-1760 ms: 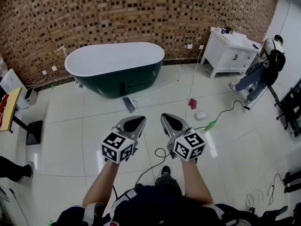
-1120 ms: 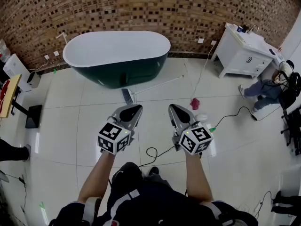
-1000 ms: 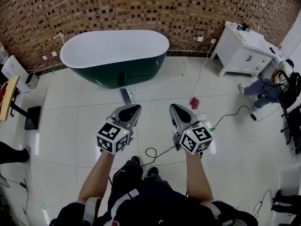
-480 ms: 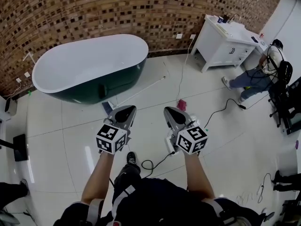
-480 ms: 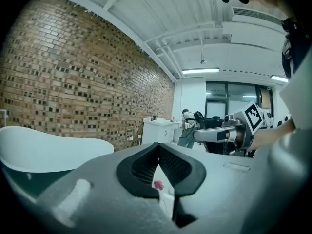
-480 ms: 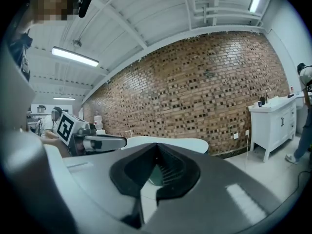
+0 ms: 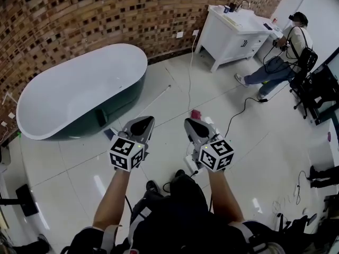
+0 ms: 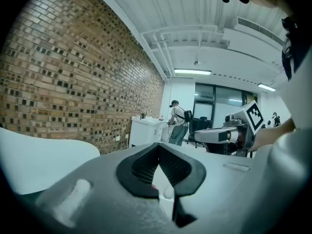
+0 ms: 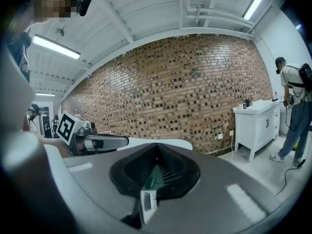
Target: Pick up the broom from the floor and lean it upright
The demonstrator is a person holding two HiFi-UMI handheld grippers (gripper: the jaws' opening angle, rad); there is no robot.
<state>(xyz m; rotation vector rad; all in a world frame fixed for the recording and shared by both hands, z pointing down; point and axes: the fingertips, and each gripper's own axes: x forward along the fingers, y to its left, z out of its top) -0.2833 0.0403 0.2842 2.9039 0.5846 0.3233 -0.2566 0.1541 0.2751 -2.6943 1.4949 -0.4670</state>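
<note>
The broom lies on the pale tile floor by the tub, with its white handle [image 7: 158, 96] running up and right from the brush head [image 7: 109, 134]. In the head view my left gripper [image 7: 144, 121] hangs shut above the floor, just right of the brush head and over the lower handle. It holds nothing. My right gripper [image 7: 189, 124] is beside it, also shut and empty. The left gripper view shows the left gripper [image 8: 159, 147] with its pads meeting. In the right gripper view the right gripper [image 9: 156, 147] is likewise shut, and the brush head [image 9: 147, 200] shows below it.
A dark green bathtub [image 7: 79, 89] stands at the left along the brick wall [image 7: 106, 15]. A white vanity cabinet [image 7: 233, 30] stands at the back right, with a person [image 7: 278, 62] next to it. A pink cloth [image 7: 195, 114] and cables [image 7: 238, 110] lie on the floor.
The view has swung, so the tub and broom now sit further left and closer. Both grippers stay shut, side by side, and now hang nearer the brush head.
</note>
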